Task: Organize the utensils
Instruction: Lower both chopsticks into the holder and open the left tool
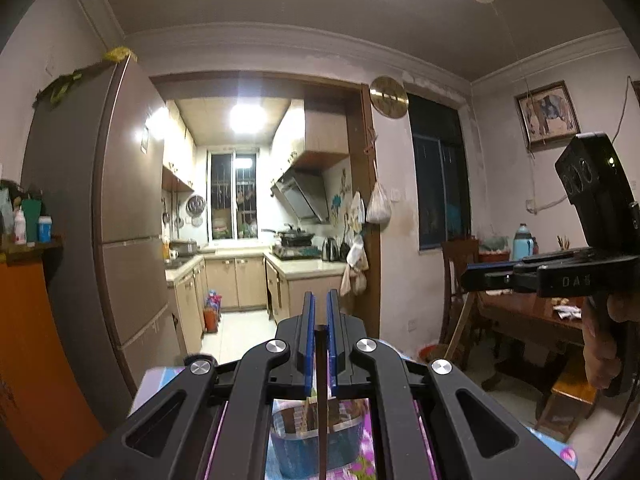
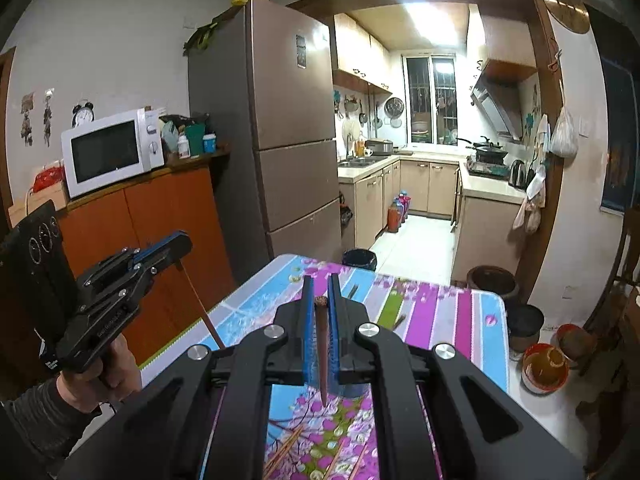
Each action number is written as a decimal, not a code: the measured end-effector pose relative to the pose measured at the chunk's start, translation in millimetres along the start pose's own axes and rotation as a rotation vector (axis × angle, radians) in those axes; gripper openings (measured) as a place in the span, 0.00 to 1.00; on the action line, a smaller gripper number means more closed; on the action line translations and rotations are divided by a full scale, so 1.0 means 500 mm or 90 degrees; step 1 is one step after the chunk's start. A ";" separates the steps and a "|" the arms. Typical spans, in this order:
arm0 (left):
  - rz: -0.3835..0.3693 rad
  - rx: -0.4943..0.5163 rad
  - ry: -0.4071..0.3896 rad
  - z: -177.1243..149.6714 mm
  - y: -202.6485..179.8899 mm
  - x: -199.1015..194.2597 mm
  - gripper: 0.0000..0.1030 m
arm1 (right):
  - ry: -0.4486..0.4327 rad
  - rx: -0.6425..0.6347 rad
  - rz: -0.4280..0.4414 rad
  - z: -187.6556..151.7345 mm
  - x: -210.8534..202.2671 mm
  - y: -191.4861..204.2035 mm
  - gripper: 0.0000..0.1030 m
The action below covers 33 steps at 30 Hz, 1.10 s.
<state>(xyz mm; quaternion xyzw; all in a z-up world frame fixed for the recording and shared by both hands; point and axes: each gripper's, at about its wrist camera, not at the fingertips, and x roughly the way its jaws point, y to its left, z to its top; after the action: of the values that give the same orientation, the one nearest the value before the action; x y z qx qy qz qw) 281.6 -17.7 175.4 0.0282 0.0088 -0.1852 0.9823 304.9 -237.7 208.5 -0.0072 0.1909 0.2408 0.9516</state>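
My left gripper point(image 1: 320, 312) is shut on a thin dark chopstick point(image 1: 321, 392) that hangs down over a clear blue-banded holder cup point(image 1: 316, 440) on the flowered tablecloth. In the right wrist view the left gripper point(image 2: 176, 246) holds that chopstick point(image 2: 202, 308) slanting down. My right gripper point(image 2: 321, 296) is shut on a brown chopstick point(image 2: 321, 344), held above the table point(image 2: 460, 308). More chopsticks point(image 2: 288, 448) lie on the cloth below it. The right gripper also shows in the left wrist view point(image 1: 476, 276).
A dark utensil point(image 2: 352, 290) and another point(image 2: 400, 320) lie farther out on the table. A fridge point(image 2: 288, 128), an orange cabinet point(image 2: 160, 224) with a microwave point(image 2: 112, 152), floor bins point(image 2: 492, 280) and a wooden table point(image 1: 532, 312) surround it.
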 end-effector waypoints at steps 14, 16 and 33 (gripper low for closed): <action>0.023 0.014 -0.051 0.140 0.027 0.131 0.07 | -0.026 -0.017 -0.026 0.176 0.059 -0.048 0.05; 0.025 0.008 -0.046 0.138 0.039 0.152 0.07 | -0.026 -0.016 -0.022 0.180 0.072 -0.054 0.05; 0.019 -0.023 0.041 -0.005 0.092 0.309 0.07 | 0.083 0.013 0.008 0.073 0.263 -0.094 0.05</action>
<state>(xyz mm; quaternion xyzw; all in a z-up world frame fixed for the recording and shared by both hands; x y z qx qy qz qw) 442.2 -31.0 171.2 0.0162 0.0430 -0.1692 0.9845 446.5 -215.3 190.5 -0.0117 0.2550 0.2440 0.9356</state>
